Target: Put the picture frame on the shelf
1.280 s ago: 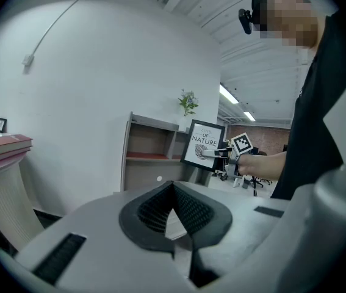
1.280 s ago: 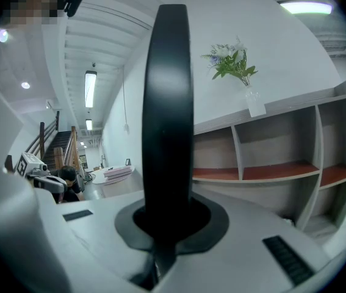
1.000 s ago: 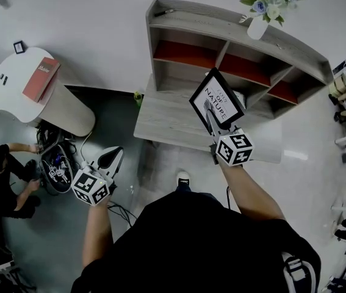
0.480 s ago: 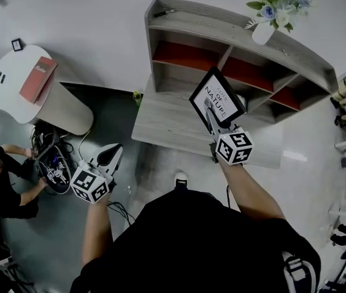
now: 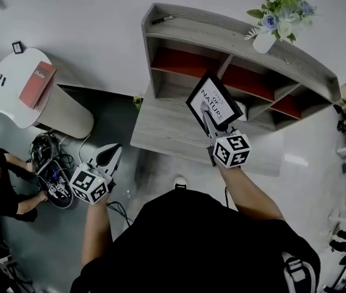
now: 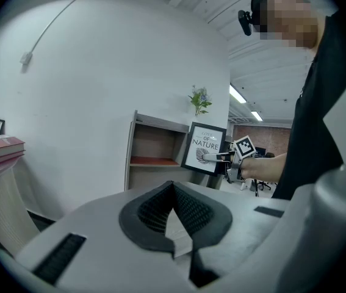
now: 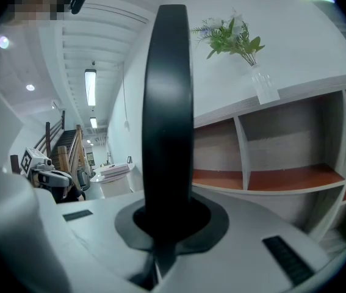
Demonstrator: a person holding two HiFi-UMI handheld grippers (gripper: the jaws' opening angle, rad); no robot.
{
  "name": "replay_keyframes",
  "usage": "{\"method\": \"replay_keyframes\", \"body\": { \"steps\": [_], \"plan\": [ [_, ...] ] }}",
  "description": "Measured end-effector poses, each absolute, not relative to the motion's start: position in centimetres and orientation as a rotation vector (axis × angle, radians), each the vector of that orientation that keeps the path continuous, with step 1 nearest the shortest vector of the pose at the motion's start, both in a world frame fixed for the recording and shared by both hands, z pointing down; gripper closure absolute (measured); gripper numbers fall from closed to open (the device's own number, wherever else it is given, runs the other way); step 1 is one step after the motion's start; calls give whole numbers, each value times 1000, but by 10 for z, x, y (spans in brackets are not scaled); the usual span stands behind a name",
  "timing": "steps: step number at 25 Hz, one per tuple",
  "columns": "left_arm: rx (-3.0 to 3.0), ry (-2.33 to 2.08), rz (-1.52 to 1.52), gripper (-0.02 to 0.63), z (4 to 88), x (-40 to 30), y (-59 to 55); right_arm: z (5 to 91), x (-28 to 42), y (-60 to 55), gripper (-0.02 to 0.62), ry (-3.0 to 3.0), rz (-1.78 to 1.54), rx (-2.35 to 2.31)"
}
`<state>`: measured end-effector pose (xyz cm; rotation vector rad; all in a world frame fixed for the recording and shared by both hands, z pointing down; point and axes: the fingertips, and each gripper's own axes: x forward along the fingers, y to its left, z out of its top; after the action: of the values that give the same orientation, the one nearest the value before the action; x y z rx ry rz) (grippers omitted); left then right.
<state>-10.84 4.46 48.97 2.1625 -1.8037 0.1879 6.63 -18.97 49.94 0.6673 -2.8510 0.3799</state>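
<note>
Picture frame (image 5: 223,96) pinched edge-on between the closed jaws of the right gripper (image 5: 208,116), upright in the air just before the shelf (image 5: 166,124); left gripper (image 5: 111,154) pressed together, empty, well apart; best to hold it upright, land the bottom edge first, then lean it back, clear of the vase (image 5: 263,40)

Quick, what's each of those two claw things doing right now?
Left gripper: closed, with nothing between its jaws.
Right gripper: closed on the picture frame, held up in front of the shelf.
</note>
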Motion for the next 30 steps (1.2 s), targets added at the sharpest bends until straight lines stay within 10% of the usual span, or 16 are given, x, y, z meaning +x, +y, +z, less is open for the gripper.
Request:
{"method": "replay_keyframes", "body": {
  "steps": [30],
  "plan": [
    [2211, -1785, 202, 586, 488, -106, -58, 506, 44, -250, 572, -2869, 367, 562]
  ]
}}
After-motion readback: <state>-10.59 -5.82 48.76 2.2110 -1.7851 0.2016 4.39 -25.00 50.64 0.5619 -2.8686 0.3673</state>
